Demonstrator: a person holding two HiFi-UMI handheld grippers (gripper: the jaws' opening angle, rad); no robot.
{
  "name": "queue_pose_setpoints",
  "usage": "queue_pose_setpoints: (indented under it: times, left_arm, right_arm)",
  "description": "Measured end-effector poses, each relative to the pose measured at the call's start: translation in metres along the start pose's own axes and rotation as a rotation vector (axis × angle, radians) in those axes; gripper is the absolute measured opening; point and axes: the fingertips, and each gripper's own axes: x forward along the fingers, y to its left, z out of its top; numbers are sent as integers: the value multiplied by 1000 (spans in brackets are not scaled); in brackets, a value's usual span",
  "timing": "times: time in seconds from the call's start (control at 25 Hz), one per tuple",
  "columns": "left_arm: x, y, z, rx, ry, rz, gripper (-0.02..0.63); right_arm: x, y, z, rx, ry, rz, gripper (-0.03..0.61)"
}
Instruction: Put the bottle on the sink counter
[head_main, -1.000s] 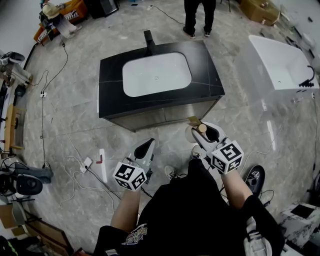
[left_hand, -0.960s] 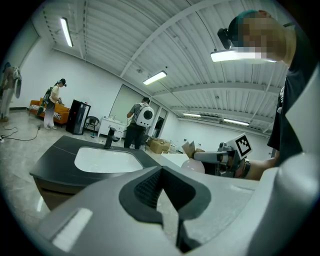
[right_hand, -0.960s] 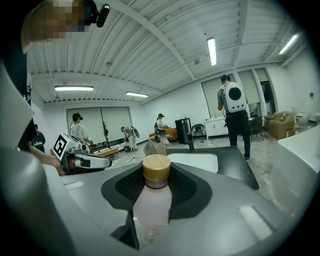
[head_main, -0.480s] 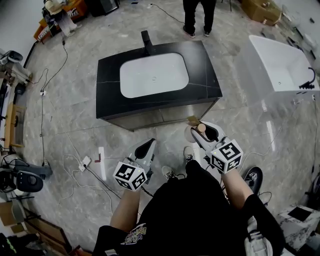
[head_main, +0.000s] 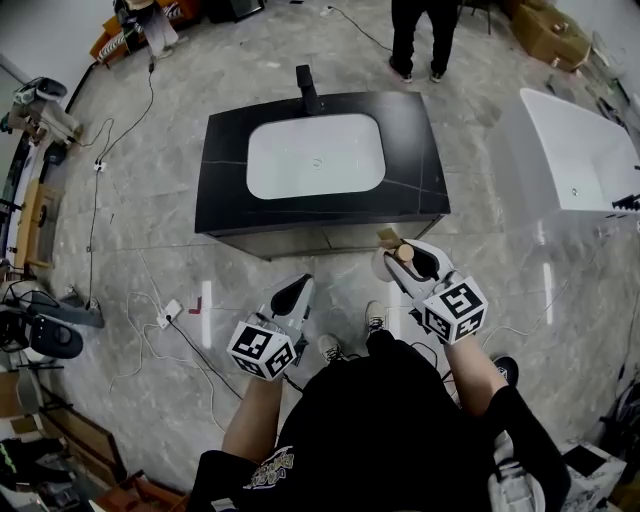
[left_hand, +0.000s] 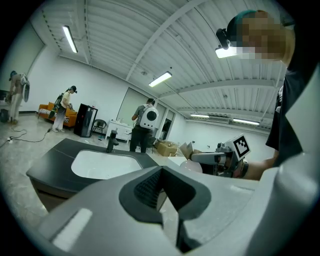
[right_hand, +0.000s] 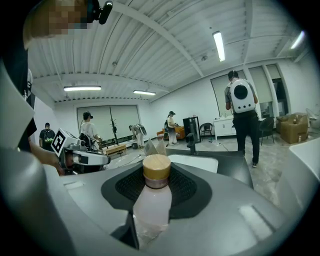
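A pale pink translucent bottle (right_hand: 151, 202) with a tan cap (head_main: 404, 254) stands upright between the jaws of my right gripper (head_main: 412, 264), which is shut on it. The black sink counter (head_main: 225, 190) with a white basin (head_main: 315, 155) and a black faucet (head_main: 306, 88) stands on the floor ahead, a short way beyond both grippers. My left gripper (head_main: 290, 298) is held low at the left, shut with nothing in it. The left gripper view shows the counter (left_hand: 50, 167) ahead and the right gripper (left_hand: 222, 157) off to the right.
A white bathtub (head_main: 575, 160) stands to the right of the counter. A person (head_main: 420, 35) stands behind the counter. Cables and a power strip (head_main: 170, 312) lie on the floor at the left. Cardboard boxes (head_main: 550, 30) sit at the far right.
The head view has shifted slightly and my feet have stepped. Both grippers keep the same pose, and the bottle stays in the right one.
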Motion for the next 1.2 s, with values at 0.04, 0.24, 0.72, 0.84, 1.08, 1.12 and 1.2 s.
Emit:
queue_pose_setpoints:
  times: [0.04,0.24,0.72,0.84,1.08,1.12,1.2]
  left_arm:
    - [2,-1,1,0,-2,9,2]
    - [11,-1,4,-1,-16,50,0]
    - [38,1,12,-23,-54,134,0]
    - [44,3,15,-25,-59,148,0]
    - [57,3,16,-20,-61,161,1]
    - [58,4,16,-20,-57,161,1]
    - [59,7,16,-20,-52,165,1]
  right_arm:
    - [1,-3,1,-3,1,8,161]
    - [6,-13,1,-10,8,55,161]
    - [20,-44,16,-38,19,136,161]
    - [24,-49,19,-43,23,153,161]
    - [31,-62,16,-49,32,174,161]
    - [31,-64,15,-46,33,173,161]
    - [32,-66,15,-37,34,171,161]
